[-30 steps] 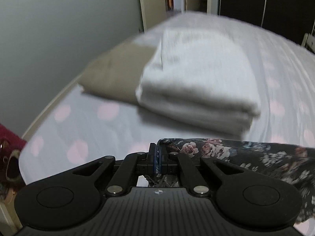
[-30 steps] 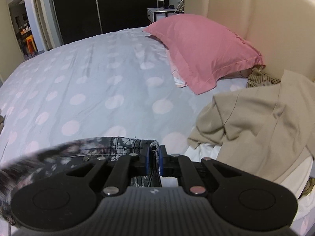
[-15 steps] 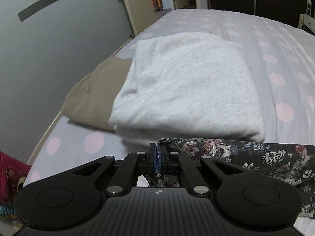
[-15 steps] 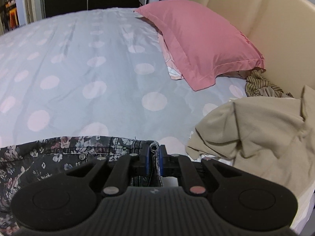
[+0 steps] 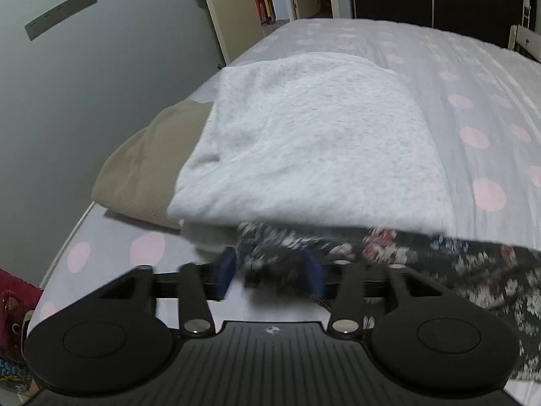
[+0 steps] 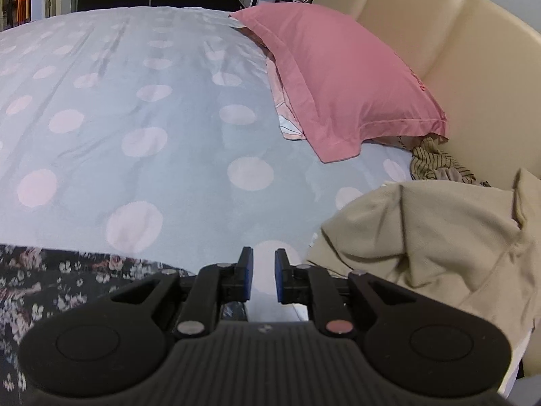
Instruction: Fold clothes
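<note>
jaws: both grippers parted, left [image 5: 272, 270], right [image 6: 260, 274]; one floral garment [image 5: 439, 257]; one pillow [image 6: 341, 74]

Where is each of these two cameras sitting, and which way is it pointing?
Left wrist view: rides the left gripper, facing the folded white garment on a beige one, towards the doorway; only the open fingers show.
Right wrist view: rides the right gripper, facing the pink pillow, headboard and crumpled beige garment; open fingers, nothing held.
Shared: the polka-dot bedsheet and dark floral garment.
</note>
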